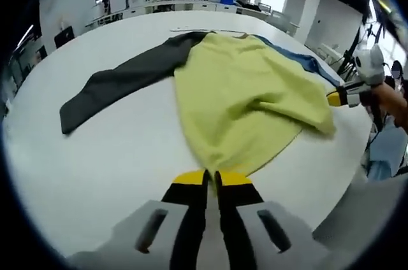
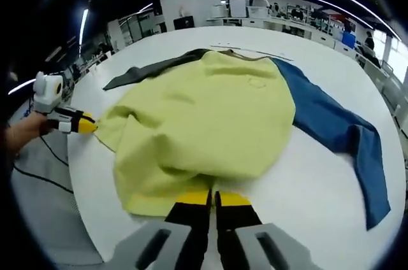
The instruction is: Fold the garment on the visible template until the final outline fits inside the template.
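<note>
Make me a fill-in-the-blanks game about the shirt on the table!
1. The body of the garment is ____.
2. One sleeve is dark grey; the other sleeve is ____.
3. The garment lies on a ____ table.
4. The left gripper has its jaws ____ on the hem.

Missing words: yellow; blue; white; shut

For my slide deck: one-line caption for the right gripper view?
Right gripper pinches the hem of a yellow-bodied garment with a blue sleeve on a white table.

Garment (image 1: 248,101): yellow-green body, rumpled, spread flat on the white desk (image 1: 95,168). Dark grey sleeve (image 1: 121,82) extends out to one side, blue sleeve (image 2: 338,127) to the opposite side.
</note>
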{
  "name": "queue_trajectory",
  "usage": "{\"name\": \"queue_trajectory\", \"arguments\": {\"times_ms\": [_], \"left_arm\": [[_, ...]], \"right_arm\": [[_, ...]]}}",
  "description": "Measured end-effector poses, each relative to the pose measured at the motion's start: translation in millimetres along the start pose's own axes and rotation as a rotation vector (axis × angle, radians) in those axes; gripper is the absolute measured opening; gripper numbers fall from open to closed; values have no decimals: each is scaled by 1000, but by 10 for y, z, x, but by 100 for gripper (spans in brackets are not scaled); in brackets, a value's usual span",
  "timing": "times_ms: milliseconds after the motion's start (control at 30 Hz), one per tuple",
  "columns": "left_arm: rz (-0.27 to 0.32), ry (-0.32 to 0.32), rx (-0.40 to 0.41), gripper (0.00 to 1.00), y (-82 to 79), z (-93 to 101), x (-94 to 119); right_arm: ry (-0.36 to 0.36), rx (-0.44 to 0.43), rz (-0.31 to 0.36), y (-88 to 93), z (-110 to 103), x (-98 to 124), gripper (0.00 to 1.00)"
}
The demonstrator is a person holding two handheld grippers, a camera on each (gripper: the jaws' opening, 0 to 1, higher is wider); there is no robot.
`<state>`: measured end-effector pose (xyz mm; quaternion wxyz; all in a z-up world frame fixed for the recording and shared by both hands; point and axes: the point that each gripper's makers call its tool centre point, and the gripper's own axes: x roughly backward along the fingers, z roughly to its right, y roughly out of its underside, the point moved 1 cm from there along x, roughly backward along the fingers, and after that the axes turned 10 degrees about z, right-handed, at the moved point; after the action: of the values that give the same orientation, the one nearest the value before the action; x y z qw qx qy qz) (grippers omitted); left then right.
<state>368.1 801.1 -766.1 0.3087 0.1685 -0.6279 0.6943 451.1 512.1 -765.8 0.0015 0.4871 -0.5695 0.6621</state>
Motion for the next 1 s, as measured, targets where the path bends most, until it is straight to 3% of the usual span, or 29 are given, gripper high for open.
{"name": "queue_trajectory", "arguments": {"times_ms": [467, 667, 1000], "left_arm": [[-10, -2, -89, 0, -58, -135, 135], [5, -1, -73, 0, -86, -175, 196], [-15, 10, -96, 0, -3, -137, 284]], "right_arm": [[81, -62, 3, 191, 84, 413, 0], [102, -117, 6, 297, 30, 556, 0], [126, -118, -17, 463, -115, 738, 0]]}}
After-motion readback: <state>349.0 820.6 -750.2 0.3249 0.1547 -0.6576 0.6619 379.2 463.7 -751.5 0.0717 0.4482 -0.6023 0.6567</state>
